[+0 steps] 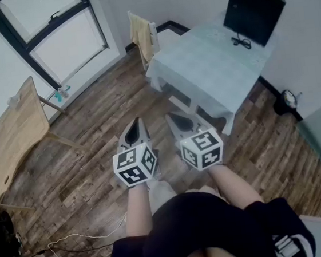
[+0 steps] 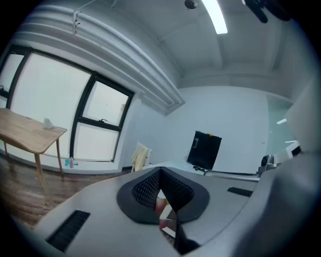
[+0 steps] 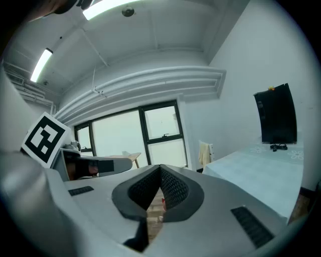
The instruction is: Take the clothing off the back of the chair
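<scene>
A pale yellow garment (image 1: 140, 34) hangs over the back of a white chair (image 1: 154, 35) at the far end of the table; it also shows small in the left gripper view as the garment (image 2: 140, 156) and in the right gripper view as the garment (image 3: 203, 153). My left gripper (image 1: 137, 123) and right gripper (image 1: 172, 118) are held side by side in front of me, well short of the chair. Both are shut with nothing between the jaws.
A table with a light blue cloth (image 1: 210, 61) stands right of the chair, a black monitor (image 1: 252, 9) at its far end. A wooden folding table (image 1: 11, 136) stands at the left by the window (image 1: 52, 33). Cables (image 1: 64, 242) lie on the wooden floor.
</scene>
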Demonstrator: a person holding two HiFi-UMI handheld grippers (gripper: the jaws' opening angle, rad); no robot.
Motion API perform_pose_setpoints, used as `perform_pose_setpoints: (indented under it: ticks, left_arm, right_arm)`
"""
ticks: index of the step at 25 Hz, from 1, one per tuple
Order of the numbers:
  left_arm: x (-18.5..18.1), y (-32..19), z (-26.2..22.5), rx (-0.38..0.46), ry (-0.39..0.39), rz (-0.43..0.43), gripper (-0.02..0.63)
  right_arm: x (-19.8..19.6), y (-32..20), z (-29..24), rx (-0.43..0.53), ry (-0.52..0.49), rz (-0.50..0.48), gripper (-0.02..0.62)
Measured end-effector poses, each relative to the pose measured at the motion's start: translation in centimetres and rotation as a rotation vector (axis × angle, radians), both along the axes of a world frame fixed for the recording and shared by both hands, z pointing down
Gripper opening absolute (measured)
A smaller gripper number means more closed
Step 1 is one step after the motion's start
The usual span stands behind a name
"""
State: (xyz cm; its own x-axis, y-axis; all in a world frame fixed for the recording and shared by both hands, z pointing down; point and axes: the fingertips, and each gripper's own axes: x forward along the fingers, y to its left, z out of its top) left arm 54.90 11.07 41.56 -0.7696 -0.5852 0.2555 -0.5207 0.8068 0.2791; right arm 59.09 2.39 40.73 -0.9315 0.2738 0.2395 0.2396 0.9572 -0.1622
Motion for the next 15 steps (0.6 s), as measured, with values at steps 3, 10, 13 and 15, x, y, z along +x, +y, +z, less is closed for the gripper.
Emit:
perform_pose_setpoints:
  ticks: [3,10,13,15]
  left_arm:
    - [0.1,-0.4,-0.5,0.005,-0.005,0.018,-0.005]
    - [-1.1,-0.1,-0.5,0.016,0.008,0.060,-0.005]
    - [-2.4,0.2,-0.5,-0.003,-0.003,0.090,-0.005]
    - [-3.8,0.8,-0.7,-0.011,-0.007,0.111,-0.005]
  right_arm:
    - [-0.4,0.2,-0.3,-0.010,-0.012,-0.001,0.011]
    - [-1.8,1.2,0.0,-0.010,-0.003,0.008,0.011]
    - [-3.1,2.0,0.1,-0.007,-0.010,0.011,0.011]
    - [-4.3,2.8,-0.1,-0.018,-0.028,0.016,0.011]
